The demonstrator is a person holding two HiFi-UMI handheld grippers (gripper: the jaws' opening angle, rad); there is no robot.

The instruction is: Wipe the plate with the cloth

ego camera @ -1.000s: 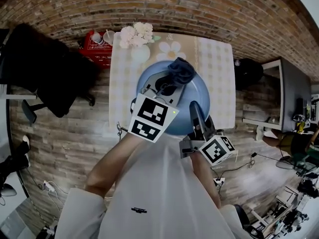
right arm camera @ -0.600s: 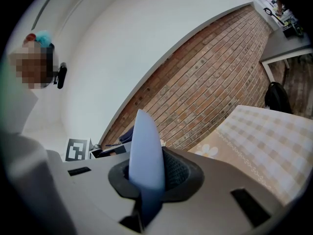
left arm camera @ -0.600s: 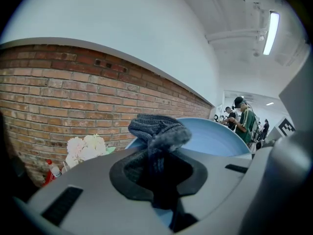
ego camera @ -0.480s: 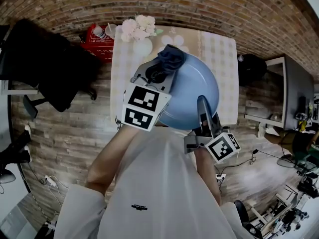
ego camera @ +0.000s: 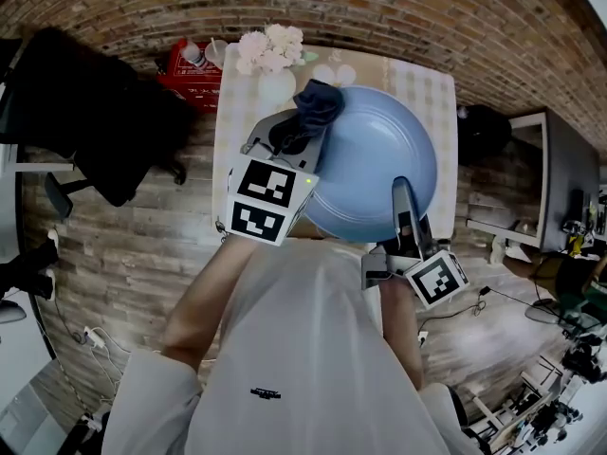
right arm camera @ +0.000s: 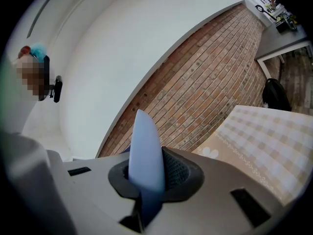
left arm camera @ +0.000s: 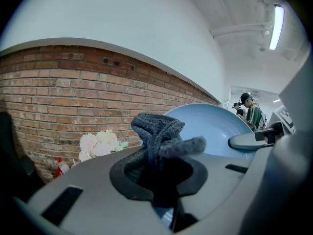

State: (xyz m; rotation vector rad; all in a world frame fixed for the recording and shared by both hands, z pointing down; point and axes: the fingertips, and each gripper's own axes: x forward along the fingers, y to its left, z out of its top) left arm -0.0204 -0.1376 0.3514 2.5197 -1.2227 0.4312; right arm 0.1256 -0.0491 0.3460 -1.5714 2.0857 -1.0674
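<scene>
A large light-blue plate (ego camera: pixel 375 164) is held up over the table, tilted, with my right gripper (ego camera: pixel 402 218) shut on its near rim. Seen edge-on in the right gripper view, the plate's rim (right arm camera: pixel 145 151) stands between the jaws. My left gripper (ego camera: pixel 296 131) is shut on a dark blue-grey cloth (ego camera: pixel 316 102), which rests against the plate's upper left edge. The cloth (left arm camera: pixel 159 138) bunches up out of the jaws in the left gripper view, with the plate (left arm camera: pixel 217 126) just behind it.
A small table with a checked cloth (ego camera: pixel 432 93) lies under the plate. A white vase of pale flowers (ego camera: pixel 270 55) stands at its far left corner. A red crate (ego camera: pixel 190 69) and a dark chair (ego camera: pixel 85 112) sit on the wooden floor to the left.
The plate has risen and shifted right and toward the camera in the right gripper. The left gripper with the cloth has slid from the plate's middle to its upper left edge.
</scene>
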